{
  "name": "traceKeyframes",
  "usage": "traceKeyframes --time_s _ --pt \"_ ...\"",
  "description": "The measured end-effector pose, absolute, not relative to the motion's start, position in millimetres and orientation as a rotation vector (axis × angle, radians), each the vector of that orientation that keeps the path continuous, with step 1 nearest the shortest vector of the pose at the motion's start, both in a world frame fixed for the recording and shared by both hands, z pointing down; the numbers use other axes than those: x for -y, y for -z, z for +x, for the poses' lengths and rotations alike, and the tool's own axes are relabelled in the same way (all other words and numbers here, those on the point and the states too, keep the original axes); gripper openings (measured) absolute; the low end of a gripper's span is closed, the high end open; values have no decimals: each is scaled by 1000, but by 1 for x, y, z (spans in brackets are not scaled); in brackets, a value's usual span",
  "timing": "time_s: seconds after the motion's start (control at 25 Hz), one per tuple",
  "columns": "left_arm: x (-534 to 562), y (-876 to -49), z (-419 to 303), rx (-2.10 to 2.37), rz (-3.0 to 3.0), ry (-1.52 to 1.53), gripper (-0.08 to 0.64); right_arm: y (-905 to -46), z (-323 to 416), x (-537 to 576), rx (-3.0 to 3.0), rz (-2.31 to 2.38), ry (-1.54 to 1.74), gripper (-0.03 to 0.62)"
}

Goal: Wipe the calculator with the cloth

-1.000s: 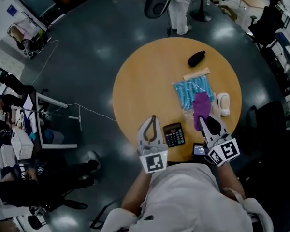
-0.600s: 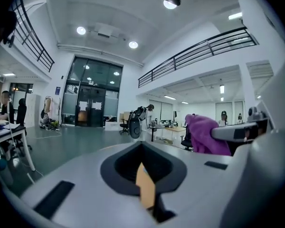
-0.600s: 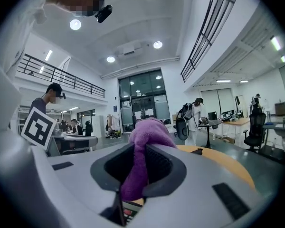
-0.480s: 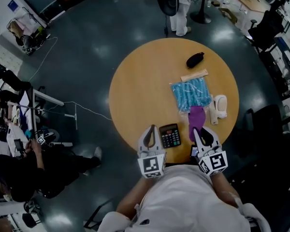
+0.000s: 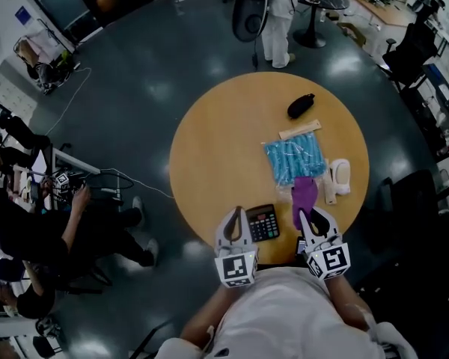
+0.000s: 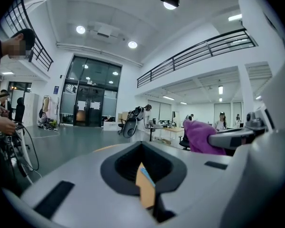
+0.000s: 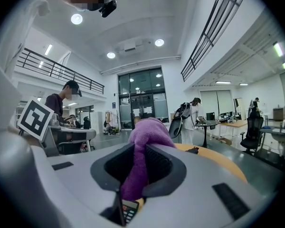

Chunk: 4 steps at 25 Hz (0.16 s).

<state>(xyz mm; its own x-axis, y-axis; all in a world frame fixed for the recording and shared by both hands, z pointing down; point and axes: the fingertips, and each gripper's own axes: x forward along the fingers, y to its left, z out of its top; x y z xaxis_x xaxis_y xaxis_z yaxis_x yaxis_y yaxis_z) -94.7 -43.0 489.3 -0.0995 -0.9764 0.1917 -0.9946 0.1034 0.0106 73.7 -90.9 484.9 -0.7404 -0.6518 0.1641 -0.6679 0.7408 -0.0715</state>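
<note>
A black calculator (image 5: 263,223) lies near the front edge of the round wooden table (image 5: 217,148). My left gripper (image 5: 236,214) sits just left of it, shut with nothing in its jaws (image 6: 143,172). My right gripper (image 5: 309,215) is just right of the calculator, shut on a purple cloth (image 5: 304,195) that sticks out forward over the table. In the right gripper view the cloth (image 7: 143,151) fills the gap between the jaws, and the calculator's keys (image 7: 128,211) show below it. The left gripper view catches the cloth (image 6: 201,136) at the right.
Farther back on the table lie a blue packet (image 5: 295,159), a pale wooden strip (image 5: 299,130), a black pouch (image 5: 301,105) and a white object (image 5: 341,176). A person stands beyond the table near a chair (image 5: 248,15). People sit at the left.
Both grippers have sunk toward the table and drawn closer to its front edge. The purple cloth came along in the right gripper. Both sets of jaws stayed as they were.
</note>
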Motion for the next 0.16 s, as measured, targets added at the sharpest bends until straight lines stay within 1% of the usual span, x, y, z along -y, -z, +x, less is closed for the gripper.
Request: traceKeyframes --time_s 0.16 --pt "47 -487 -100 2225 2000 -169 6 -487 74 98 2810 1067 -186 71"
